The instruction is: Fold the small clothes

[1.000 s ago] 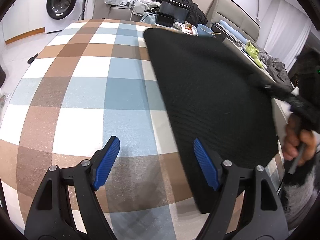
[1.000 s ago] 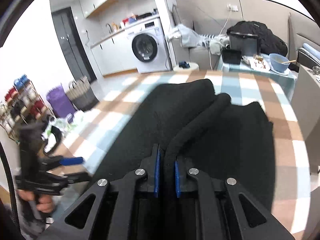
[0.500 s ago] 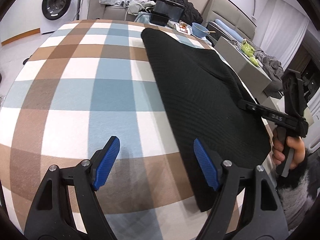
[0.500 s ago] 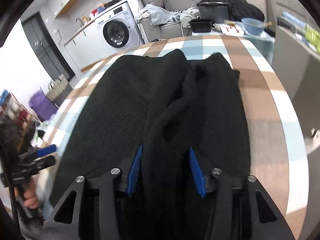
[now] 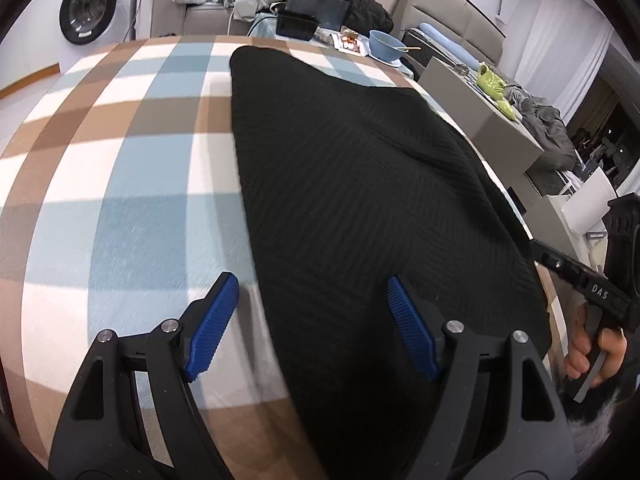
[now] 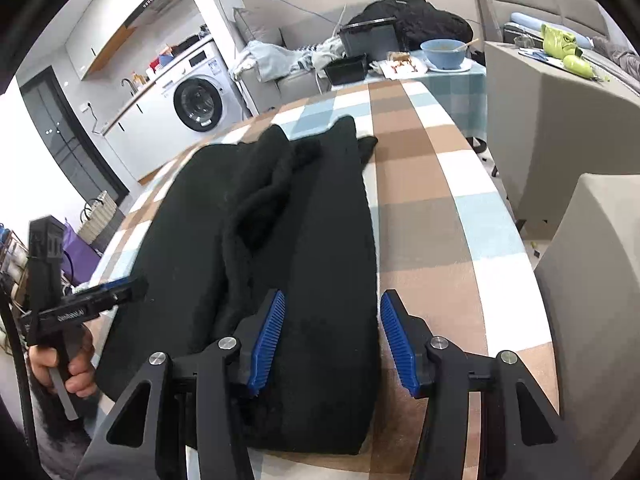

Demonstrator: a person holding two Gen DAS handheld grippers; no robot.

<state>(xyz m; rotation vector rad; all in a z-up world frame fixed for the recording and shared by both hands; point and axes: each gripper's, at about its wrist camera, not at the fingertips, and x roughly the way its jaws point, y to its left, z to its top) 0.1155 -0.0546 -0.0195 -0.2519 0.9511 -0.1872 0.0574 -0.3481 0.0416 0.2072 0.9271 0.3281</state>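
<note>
I see both hand-held grippers — left (image 5: 308, 324), right (image 6: 332, 340) — spread apart, empty, over the half-folded black garment (image 6: 280, 240) on my bench (image 5: 120, 200) — more folds remain.

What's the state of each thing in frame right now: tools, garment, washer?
Left tool: open, empty, hovering over the garment's left edge.
Right tool: open, empty, straddling the garment's right edge.
Black knitted garment: lying on the table, part folded, a bunched ridge along its middle.
Checked brown, blue and white tablecloth: spread flat under the garment.
White front-loading washing machine: door shut.
Blue bowl: upright, a utensil in it.
</note>
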